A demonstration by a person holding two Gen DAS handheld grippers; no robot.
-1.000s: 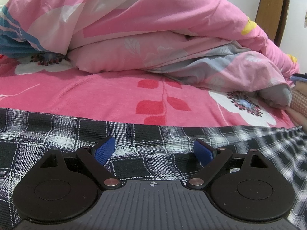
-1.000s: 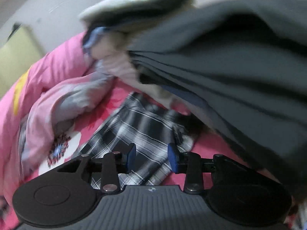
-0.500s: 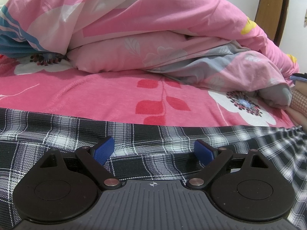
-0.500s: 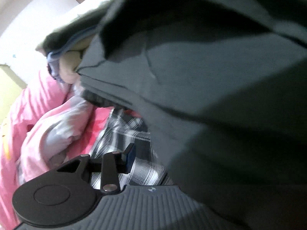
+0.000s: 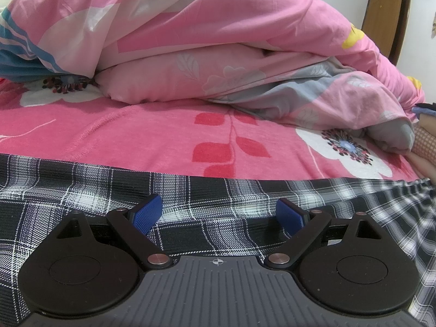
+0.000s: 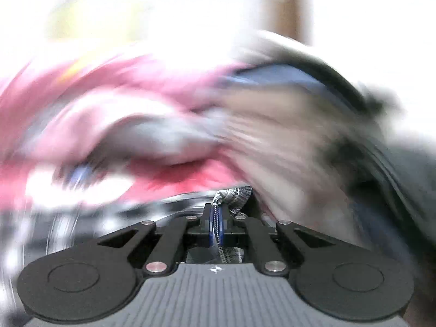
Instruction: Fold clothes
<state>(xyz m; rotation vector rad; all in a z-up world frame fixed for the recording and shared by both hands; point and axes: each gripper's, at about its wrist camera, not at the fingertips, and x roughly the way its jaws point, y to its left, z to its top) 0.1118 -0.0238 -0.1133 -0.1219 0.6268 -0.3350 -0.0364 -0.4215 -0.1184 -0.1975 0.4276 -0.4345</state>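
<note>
pink floral bed (image 5: 152,136); left gripper (image 5: 219,214) fingers spread wide over plaid garment (image 5: 81,190), gripping nothing. right gripper (image 6: 217,224) fingers pinching plaid edge; thin bite, fast swing could slip it.

Black left gripper (image 5: 219,216) with blue pads (image 5: 145,214), silver screws (image 5: 157,259).

Right wrist view: everything beyond the fingers (image 6: 209,227) is motion-blurred; pink bedding and a dark mass to their right cannot be identified. Only the strip of black-and-white plaid fabric (image 6: 231,196) pinched between them is sharp. Left wrist view: the plaid fabric (image 5: 218,193) runs off both side edges; the pink floral quilt (image 5: 218,54) beyond is cut off at top.
</note>
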